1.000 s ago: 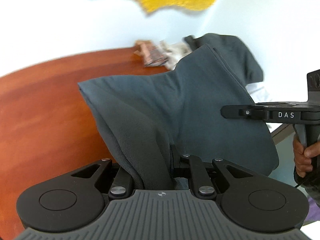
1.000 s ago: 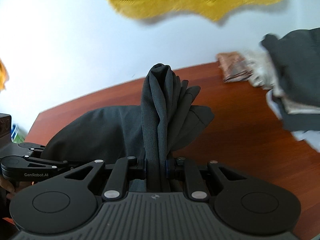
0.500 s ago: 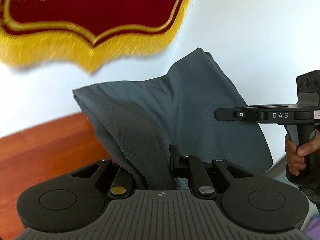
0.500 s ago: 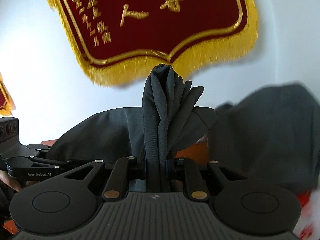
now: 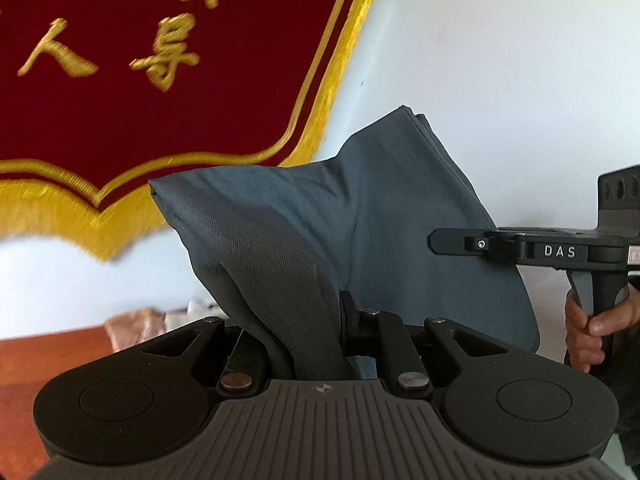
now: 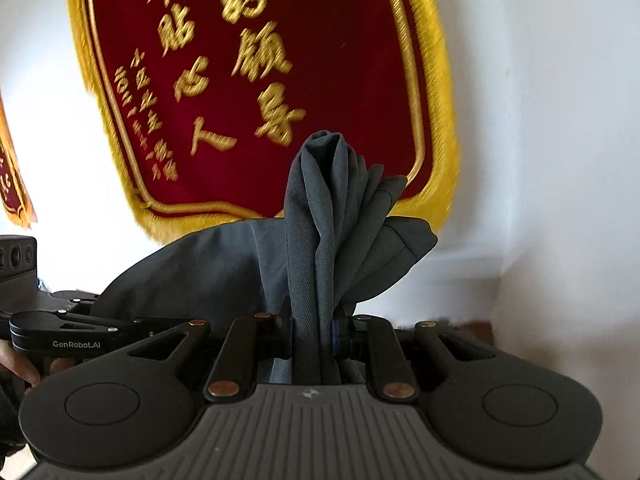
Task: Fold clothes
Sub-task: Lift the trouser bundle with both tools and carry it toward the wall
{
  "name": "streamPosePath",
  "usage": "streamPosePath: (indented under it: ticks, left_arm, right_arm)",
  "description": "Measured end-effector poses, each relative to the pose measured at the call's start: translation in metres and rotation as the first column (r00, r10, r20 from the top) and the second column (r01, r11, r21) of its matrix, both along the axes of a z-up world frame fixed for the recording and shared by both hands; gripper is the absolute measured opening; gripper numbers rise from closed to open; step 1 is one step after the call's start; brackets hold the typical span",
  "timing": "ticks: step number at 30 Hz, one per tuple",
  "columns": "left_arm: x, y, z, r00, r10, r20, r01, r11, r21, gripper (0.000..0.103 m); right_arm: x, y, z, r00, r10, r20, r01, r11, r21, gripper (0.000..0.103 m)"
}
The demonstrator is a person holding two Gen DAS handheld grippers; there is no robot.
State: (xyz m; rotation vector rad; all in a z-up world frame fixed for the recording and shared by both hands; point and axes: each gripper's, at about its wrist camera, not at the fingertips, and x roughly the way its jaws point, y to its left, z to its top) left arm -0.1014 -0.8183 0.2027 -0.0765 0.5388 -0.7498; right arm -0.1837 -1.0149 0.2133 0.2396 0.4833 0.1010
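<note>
Left wrist view: the left gripper (image 5: pixel 316 336) pinches a bunched fold of a grey garment (image 5: pixel 320 232), its jaws pressed together on the cloth. The fabric rises out of the jaws and spreads wide and upright in front of the camera, held up in the air. To the right, the right gripper (image 5: pixel 440 240) reaches in level at the garment's far edge, gripped at its handle by a person's hand (image 5: pixel 588 332); from this side its jaws cannot be made out. Behind the cloth hangs a dark red banner (image 5: pixel 140 80) with gold characters and yellow fringe on a white wall (image 5: pixel 500 80). A strip of reddish wooden table (image 5: pixel 48 360) shows at lower left, with a blurred pile of light cloth (image 5: pixel 148 324) at its back edge.

Right wrist view: the right gripper (image 6: pixel 314 332) clamps a tall, narrow gather of the same grey garment (image 6: pixel 320 240), which stands up in pleats above the jaws and drapes away to the left. There the left gripper (image 6: pixel 24 328) comes in from the side, a few fingers (image 6: pixel 16 364) visible beneath it. The red banner (image 6: pixel 260 80) fills the wall behind, and the edge of a second banner (image 6: pixel 12 184) shows at far left.
</note>
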Motion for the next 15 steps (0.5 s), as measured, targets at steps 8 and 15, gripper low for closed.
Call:
streamPosePath:
  ticks: [8, 15]
  left_arm:
    - [0.029, -0.013, 0.005, 0.999, 0.003, 0.036, -0.003, 1.000, 0.002, 0.015]
    - [0.069, -0.048, -0.079, 0.997, 0.010, -0.071, -0.003, 0.995, 0.100, 0.015]
  right_arm:
    - [0.016, -0.057, 0.010, 0.998, -0.040, 0.055, 0.039, 0.999, 0.024, 0.018]
    - [0.042, -0.081, -0.072, 0.993, -0.085, -0.083, 0.092, 0.992, 0.087, 0.018]
